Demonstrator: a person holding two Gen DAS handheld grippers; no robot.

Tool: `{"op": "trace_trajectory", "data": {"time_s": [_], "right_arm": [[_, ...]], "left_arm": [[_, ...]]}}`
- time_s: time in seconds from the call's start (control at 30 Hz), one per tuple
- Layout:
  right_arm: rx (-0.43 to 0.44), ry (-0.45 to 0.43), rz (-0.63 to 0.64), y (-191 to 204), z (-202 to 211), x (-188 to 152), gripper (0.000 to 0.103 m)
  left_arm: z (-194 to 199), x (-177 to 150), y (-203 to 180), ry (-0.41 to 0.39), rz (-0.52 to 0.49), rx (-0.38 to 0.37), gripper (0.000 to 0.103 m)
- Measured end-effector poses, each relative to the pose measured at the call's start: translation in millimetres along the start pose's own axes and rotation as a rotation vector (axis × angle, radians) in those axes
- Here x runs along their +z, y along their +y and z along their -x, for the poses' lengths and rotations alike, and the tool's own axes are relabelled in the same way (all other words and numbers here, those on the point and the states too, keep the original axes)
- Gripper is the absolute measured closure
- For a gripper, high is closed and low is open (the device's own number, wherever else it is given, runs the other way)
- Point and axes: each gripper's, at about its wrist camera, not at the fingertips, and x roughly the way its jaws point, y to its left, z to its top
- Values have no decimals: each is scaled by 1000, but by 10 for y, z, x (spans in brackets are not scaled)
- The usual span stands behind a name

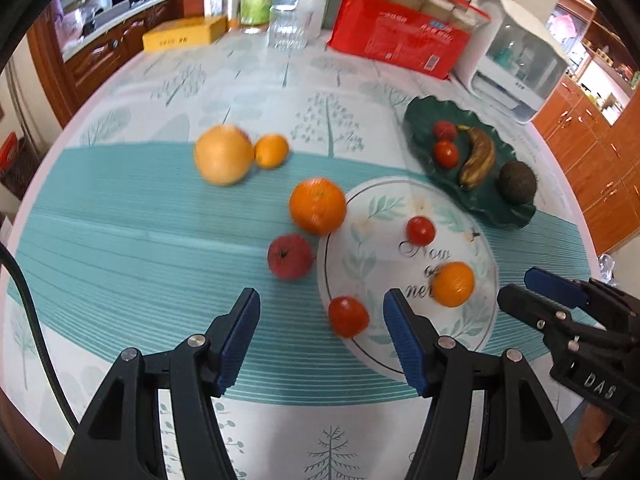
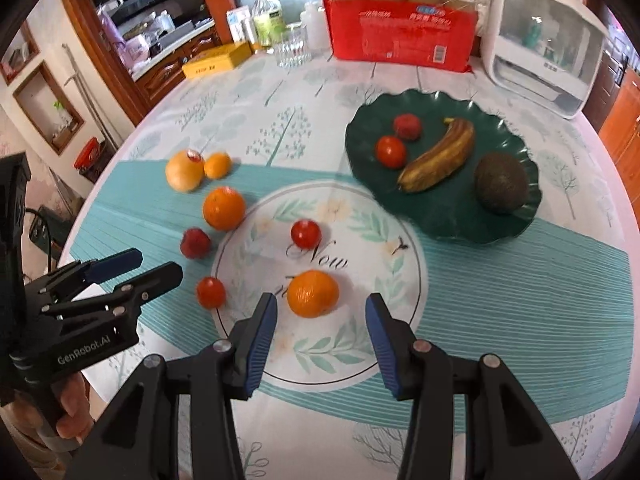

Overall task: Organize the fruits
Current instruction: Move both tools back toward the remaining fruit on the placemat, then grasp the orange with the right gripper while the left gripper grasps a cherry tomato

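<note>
**Step in hand.** Both grippers were angled down over the loose fruit, nothing yet taken. The left gripper (image 1: 320,334) had its fingers parted about halfway and empty, with a red tomato (image 1: 348,317) lying just beyond the gap, toward the right finger. The right gripper (image 2: 321,322) had its fingers parted somewhat less, also empty, framing a small orange (image 2: 313,293) that rested on the printed circle of the tabletop (image 2: 520,300).

**Handling note.** Judged best: centre each round fruit squarely between the fingers before closing, close gently on the tomato, which would likely bruise or squirt sideways, and lift straight up so neighbours are not nudged into rolling. The two grippers sat near each other; staggering the lifts would avoid a knock.

**Destination (presumed).** Green scalloped plate (image 2: 440,104), far right.

**Count, on plate.**
- Banana (image 2: 438,156), browned: one
- Dark round fruit, avocado-like (image 2: 501,182): one
- Tomato: one
- Rough red fruit, kind unclear: one

**Count, loose on tabletop.**
- Tomatoes: two (one near left, one mid-circle)
- Oranges: three (one near, one larger at left, one small at far left)
- Pale yellow grapefruit-like fruit (image 2: 185,171): one, touching the small far orange
- Dull red apple-like fruit (image 2: 195,243): one
</note>
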Motion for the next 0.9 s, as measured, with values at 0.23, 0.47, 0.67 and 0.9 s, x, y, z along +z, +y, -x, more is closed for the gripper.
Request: {"op": "trace_trajectory", "data": {"time_s": [0.23,0.47,0.67,0.9], "right_arm": [[25,38,17,9,-231,-29,57],[40,61,37,3,-395,14,57],[55,86,50,0,-521,24,57],[66,97,58,-8,-611,44,57]], "left_arm": [[-228,-69,50,45,55,-5,40],[-377,-79,-14,74,67,-12,44],[-477,-77,-56,94,73,-22,55],[-528,-65,-72,98,83,-40,71]]}}
